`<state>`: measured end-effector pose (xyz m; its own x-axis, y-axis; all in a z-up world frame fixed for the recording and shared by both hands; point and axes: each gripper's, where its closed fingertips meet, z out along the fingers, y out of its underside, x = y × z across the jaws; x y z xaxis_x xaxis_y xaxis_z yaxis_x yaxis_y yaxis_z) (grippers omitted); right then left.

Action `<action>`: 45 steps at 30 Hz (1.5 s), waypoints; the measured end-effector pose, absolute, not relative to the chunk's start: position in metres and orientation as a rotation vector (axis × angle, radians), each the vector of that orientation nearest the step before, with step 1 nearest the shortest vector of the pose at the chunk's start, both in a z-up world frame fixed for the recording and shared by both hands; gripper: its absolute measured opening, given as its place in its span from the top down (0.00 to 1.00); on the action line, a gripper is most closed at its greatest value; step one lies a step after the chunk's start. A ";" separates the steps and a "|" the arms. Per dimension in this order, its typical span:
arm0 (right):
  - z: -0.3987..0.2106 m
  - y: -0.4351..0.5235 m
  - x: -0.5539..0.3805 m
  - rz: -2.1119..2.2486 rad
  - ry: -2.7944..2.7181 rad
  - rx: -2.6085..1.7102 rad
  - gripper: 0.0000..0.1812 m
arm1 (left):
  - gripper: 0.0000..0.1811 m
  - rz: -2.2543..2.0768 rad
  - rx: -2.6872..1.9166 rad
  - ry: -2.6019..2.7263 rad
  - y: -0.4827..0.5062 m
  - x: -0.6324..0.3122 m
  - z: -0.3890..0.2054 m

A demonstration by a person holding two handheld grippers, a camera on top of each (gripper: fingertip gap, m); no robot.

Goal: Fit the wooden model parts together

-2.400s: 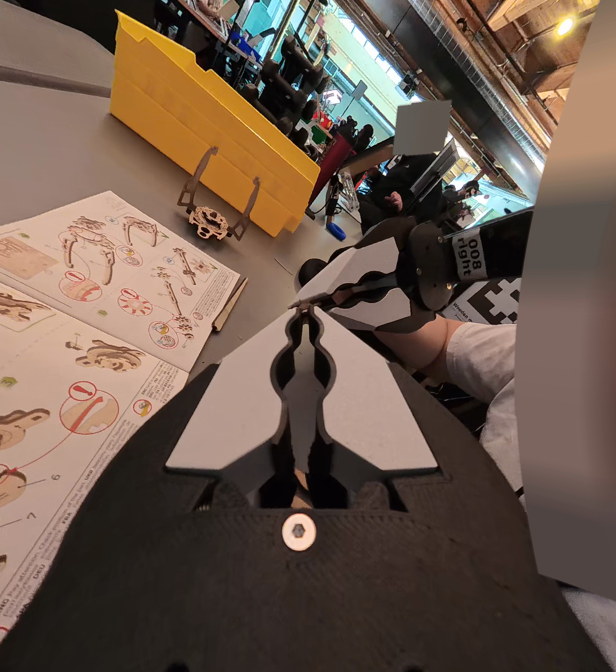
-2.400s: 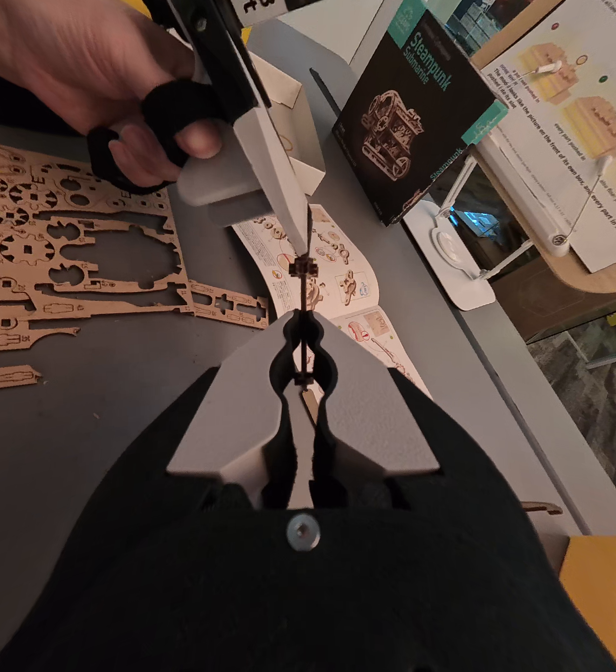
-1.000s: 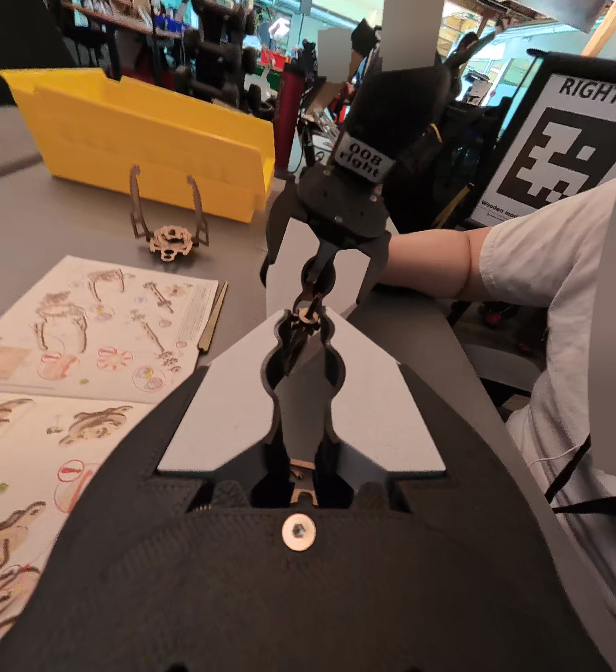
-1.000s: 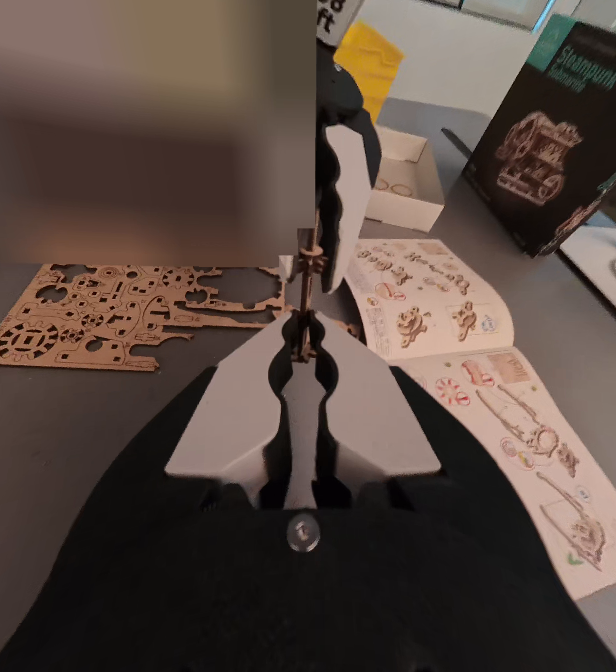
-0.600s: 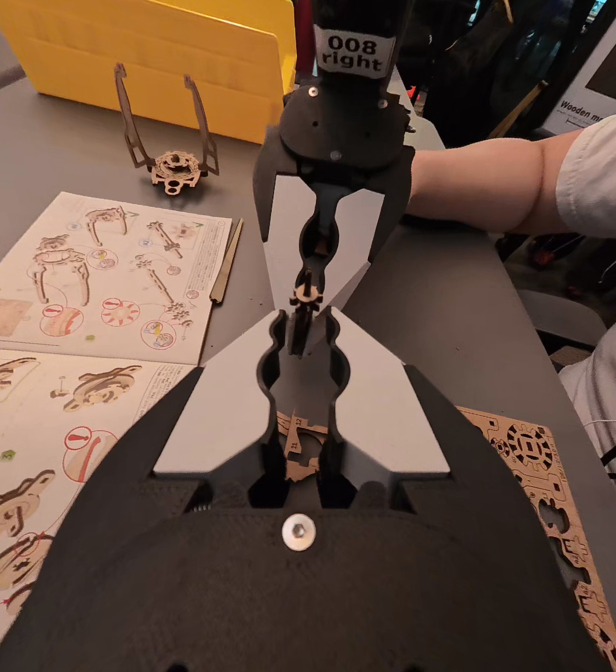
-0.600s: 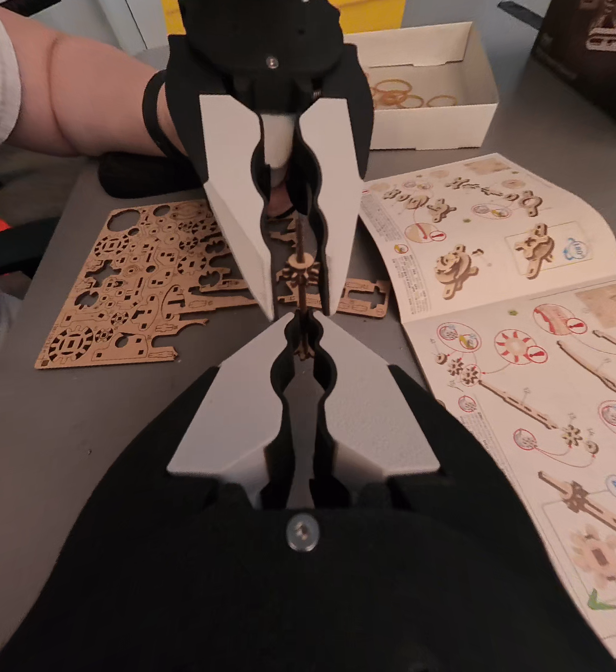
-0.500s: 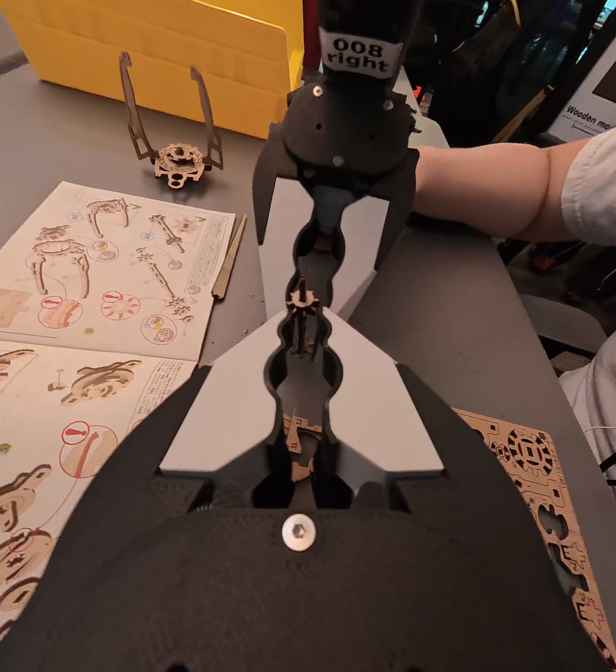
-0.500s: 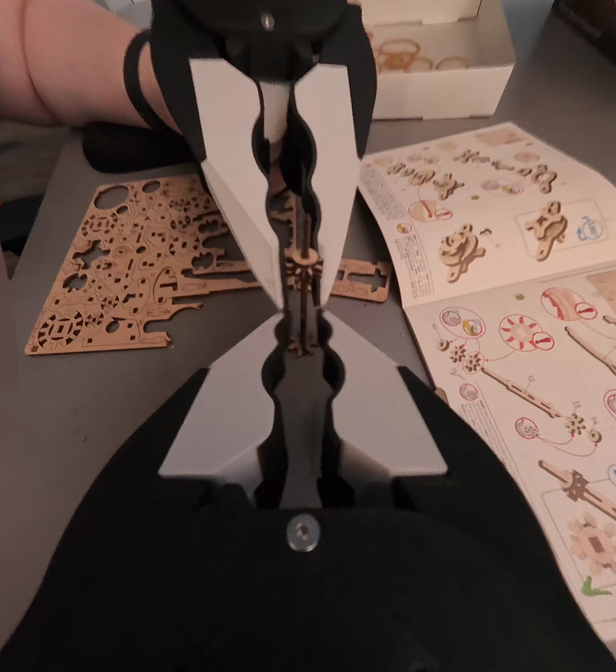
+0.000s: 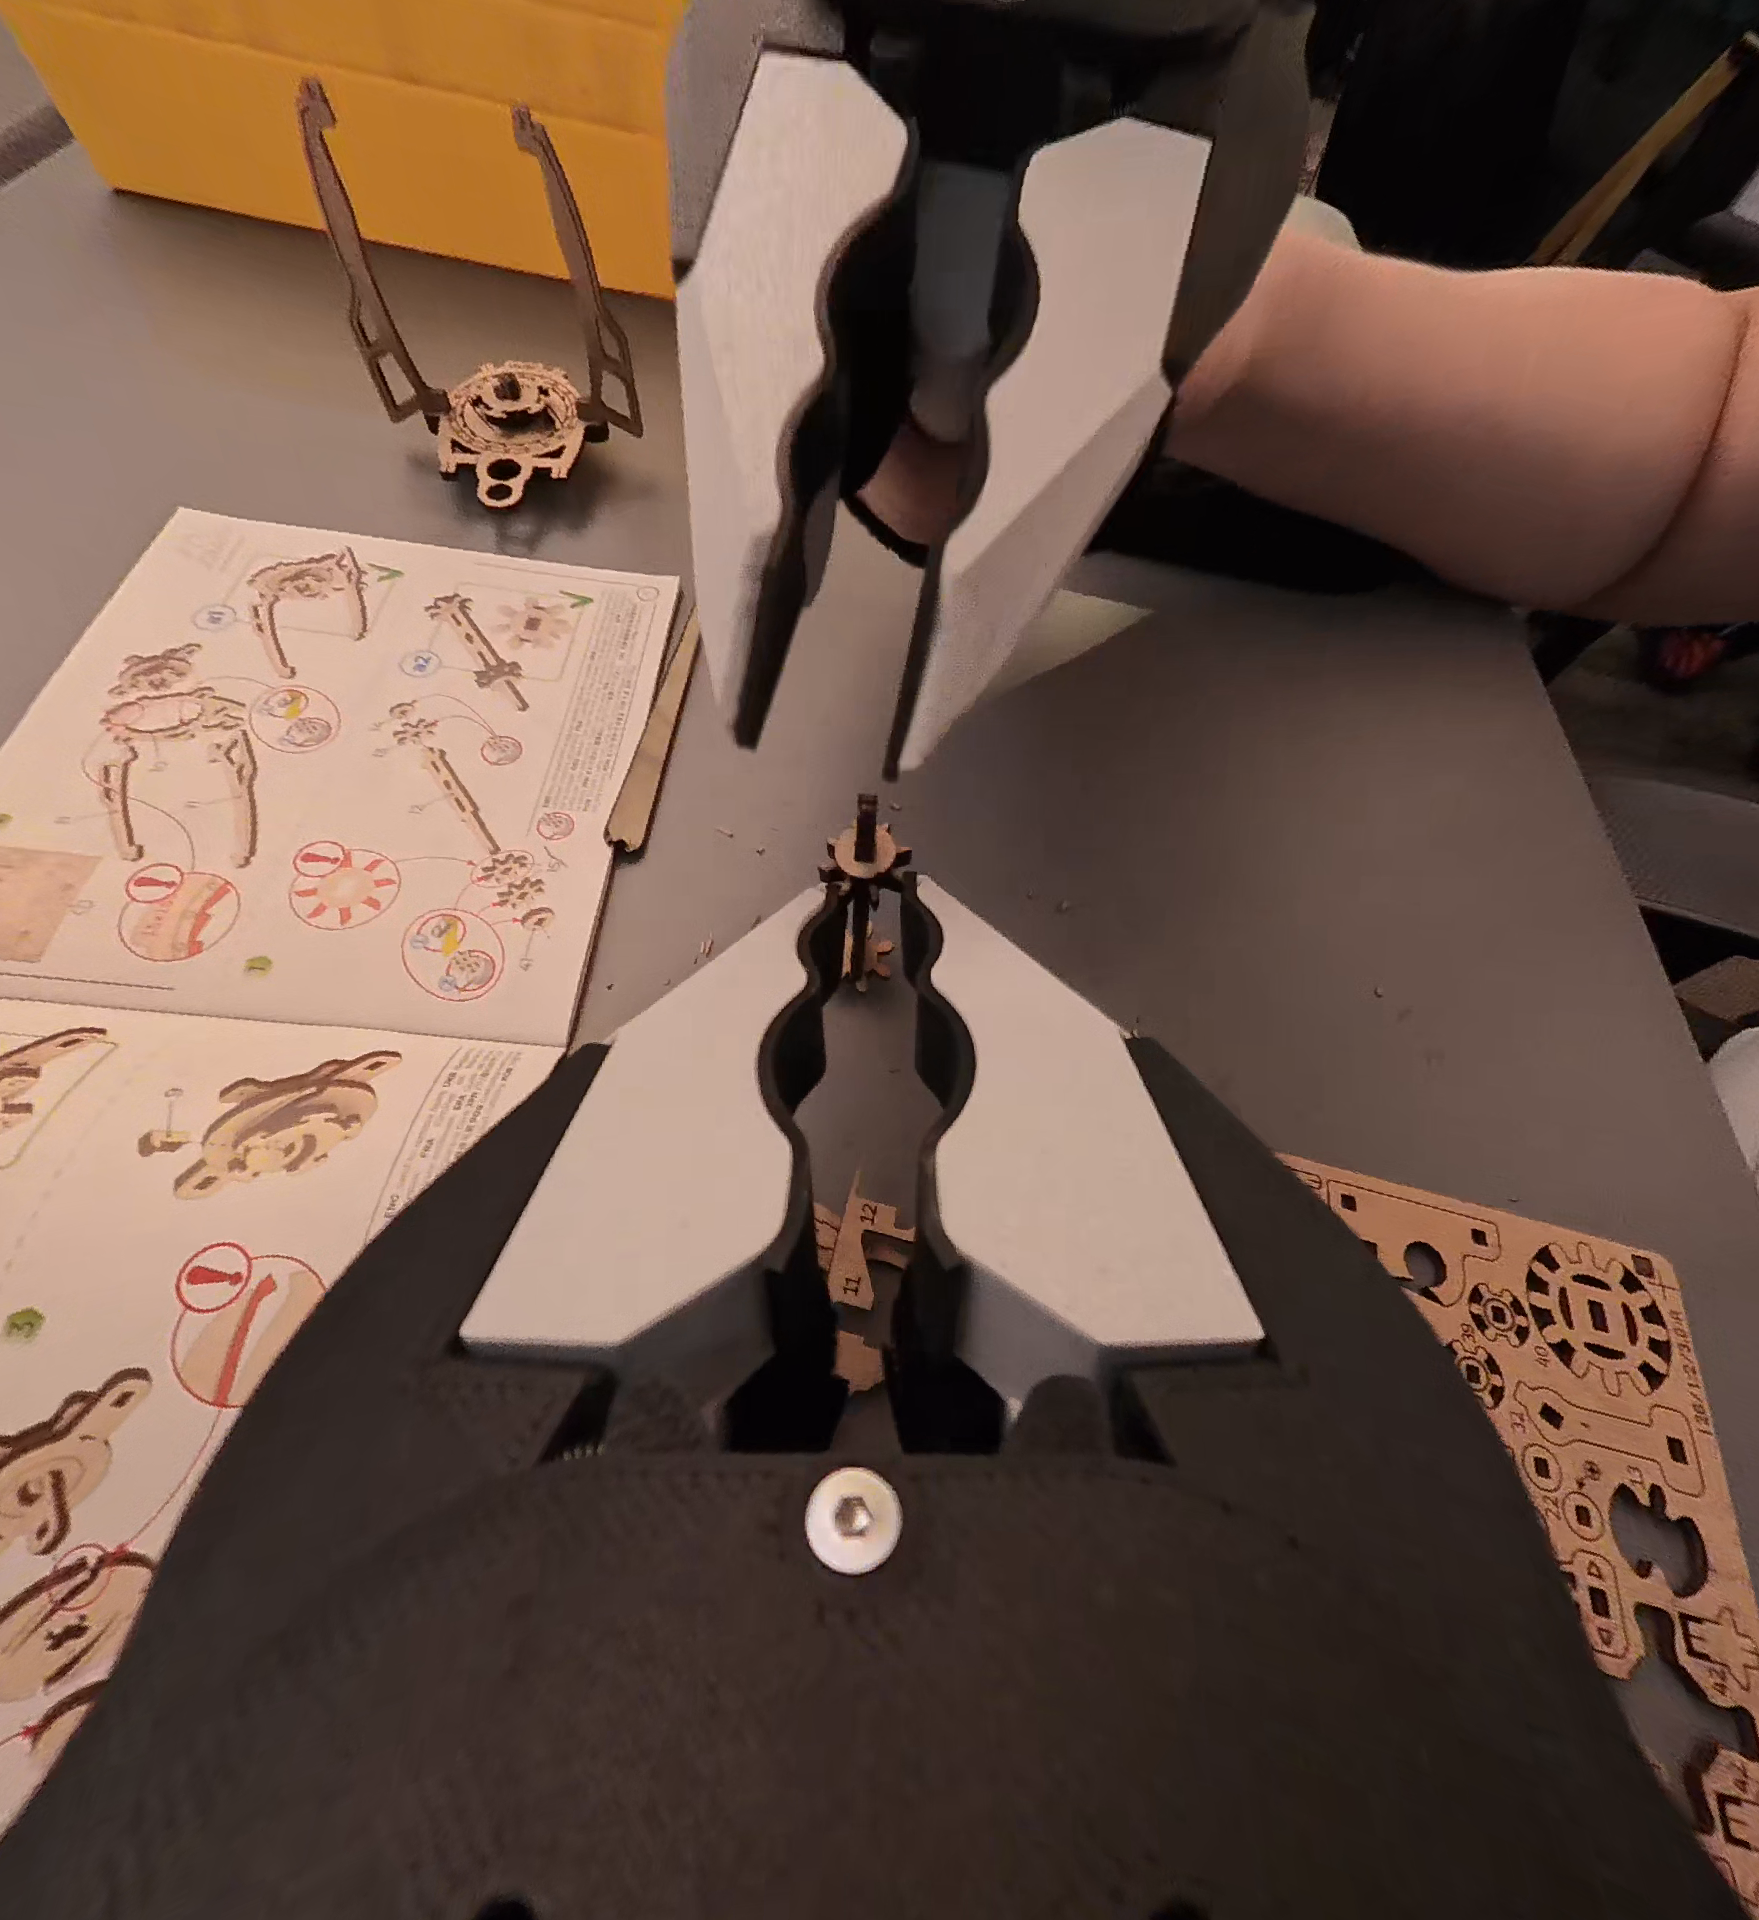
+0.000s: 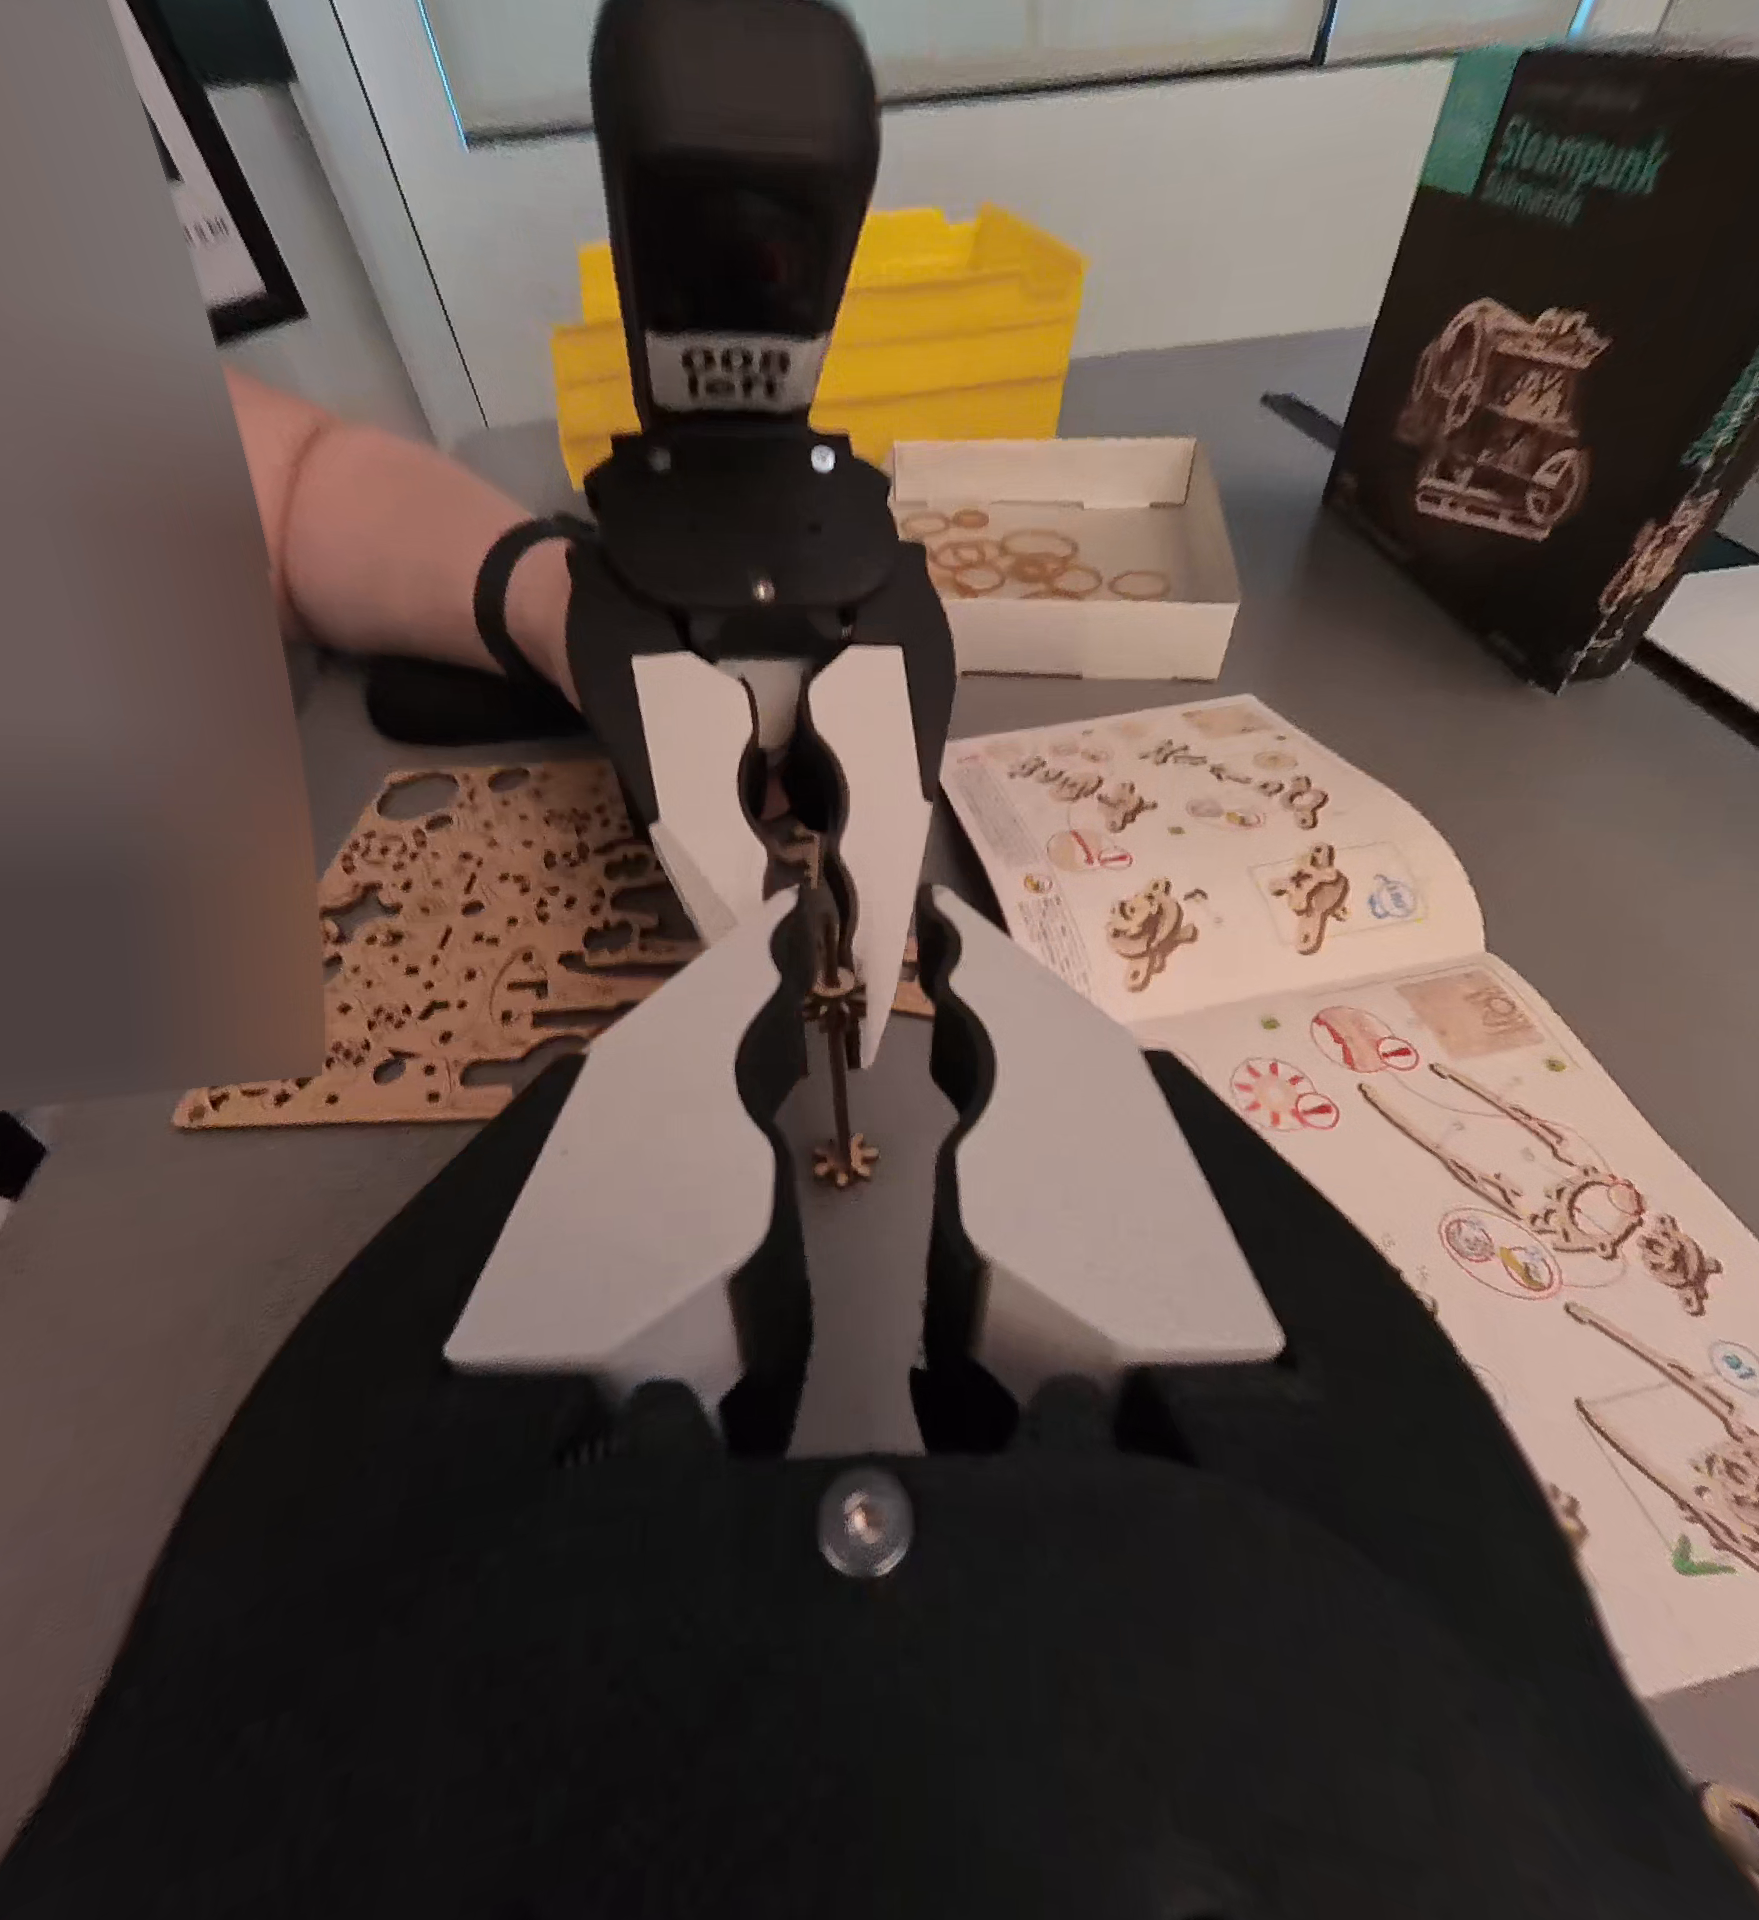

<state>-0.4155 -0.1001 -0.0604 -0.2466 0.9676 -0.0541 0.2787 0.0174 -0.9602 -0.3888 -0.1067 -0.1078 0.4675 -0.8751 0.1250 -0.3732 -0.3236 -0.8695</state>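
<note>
A thin wooden axle with small gears (image 9: 862, 862) is clamped at the tips of my left gripper (image 9: 862, 891), which is shut on it. My right gripper (image 9: 821, 756) faces it from the far side, open, with its tips just beyond the axle's end and not touching it. In the right wrist view the axle (image 10: 839, 1013) sticks out of the left gripper (image 10: 821, 977) into the gap of my open right gripper (image 10: 854, 925), with one gear at its near end.
A partly built wooden piece with two upright arms (image 9: 511, 405) stands before a yellow bin (image 9: 387, 135). An open instruction booklet (image 9: 314, 748) and a laser-cut wooden sheet (image 9: 1540, 1382) lie on the grey table. A white box of rings (image 10: 1093, 623) and a black carton (image 10: 1581, 364) stand farther off. The black carton (image 10: 1581, 364) is about 35 cm from both grippers' fingertips.
Both grippers had tilted down towards the table, both shut on the axle. Now my right gripper has opened and let go of it. The left still holds it.
</note>
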 end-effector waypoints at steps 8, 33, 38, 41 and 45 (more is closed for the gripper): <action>-0.075 -0.111 -0.417 1.237 -1.705 -1.302 1.00 | 0.96 -0.752 -1.907 1.078 -0.108 -0.390 -0.108; -0.069 -0.109 -0.413 1.349 -1.622 -1.163 1.00 | 0.82 -0.859 -1.694 0.750 -0.084 -0.434 -0.053; -0.080 -0.112 -0.412 1.362 -1.680 -1.194 1.00 | 0.83 -0.887 -1.705 0.785 -0.088 -0.430 -0.058; -0.069 -0.118 -0.410 1.421 -1.652 -1.131 1.00 | 0.84 -0.936 -1.684 0.837 -0.095 -0.424 -0.058; -0.067 -0.114 -0.412 1.437 -1.627 -1.134 1.00 | 0.81 -0.976 -1.730 1.045 -0.115 -0.408 -0.081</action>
